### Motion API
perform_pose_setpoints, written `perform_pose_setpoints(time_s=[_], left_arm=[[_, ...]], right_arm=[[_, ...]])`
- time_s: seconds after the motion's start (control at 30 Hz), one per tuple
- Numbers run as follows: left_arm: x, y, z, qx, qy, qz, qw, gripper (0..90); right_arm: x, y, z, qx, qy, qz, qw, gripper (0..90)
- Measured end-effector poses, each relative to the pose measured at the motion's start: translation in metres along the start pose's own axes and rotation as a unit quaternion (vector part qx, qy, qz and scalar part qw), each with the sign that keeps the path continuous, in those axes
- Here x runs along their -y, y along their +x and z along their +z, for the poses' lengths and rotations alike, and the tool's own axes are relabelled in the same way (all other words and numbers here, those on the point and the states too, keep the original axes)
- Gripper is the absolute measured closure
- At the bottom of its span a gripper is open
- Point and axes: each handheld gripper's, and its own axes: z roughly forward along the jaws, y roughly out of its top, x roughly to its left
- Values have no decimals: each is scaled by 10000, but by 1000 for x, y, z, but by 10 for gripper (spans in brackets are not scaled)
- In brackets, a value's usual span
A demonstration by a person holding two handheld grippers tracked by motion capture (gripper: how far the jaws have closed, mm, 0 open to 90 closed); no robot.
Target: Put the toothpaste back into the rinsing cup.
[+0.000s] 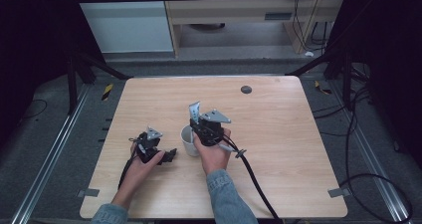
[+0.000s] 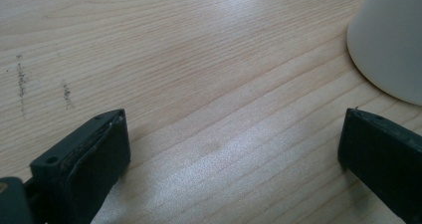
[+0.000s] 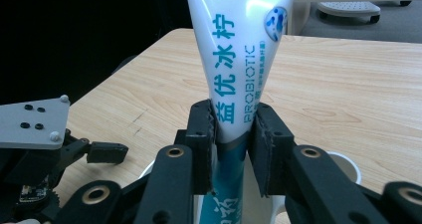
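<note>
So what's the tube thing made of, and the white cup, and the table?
The tube looks like soft glossy plastic: shiny, printed, and pinched between the right hand-held gripper pads. The white cup looks like smooth matte ceramic, though it could be plastic. The table looks like pale wood or wood-print laminate, with visible grain lines.

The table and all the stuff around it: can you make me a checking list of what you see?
Surface: wooden table, pale, with a small dark round spot near the far edge.
Job's things: white cup standing upright; toothpaste tube held upright above it, lower end over the cup's opening.
Clutter: nothing seen.
Grippers: right gripper shut on the toothpaste tube; left gripper open, low over the table beside the cup.
Cables: black cable trails from the right gripper; more lie on the floor at right.
Surroundings: dark frame, grey floor, pale cabinet behind.
</note>
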Motion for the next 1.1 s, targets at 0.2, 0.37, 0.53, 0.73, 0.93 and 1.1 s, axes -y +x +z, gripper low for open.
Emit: perform_pose_setpoints(time_s=[0.2,0.37,0.53,0.73,0.93,1.1], left_arm=[[0,0,0,0,0,1,10000,0],[0,0,0,0,-1,-1,10000,0],[0,0,0,1,-1,0,10000,0],[0,0,0,0,1,1,10000,0],[0,0,0,0,-7,-7,10000,0],[0,0,0,-7,-11,-6,10000,0]], right_arm=[[-1,-2,-2,13,-13,-3,10000,693],[-1,-3,-4,48,-14,-26,10000,662],[-1,-2,-5,87,-23,-47,9999,612],[-1,-1,-6,116,-23,-64,9999,570],[-2,2,-9,142,26,-121,9998,505],[-6,3,-16,129,172,-258,9994,379]])
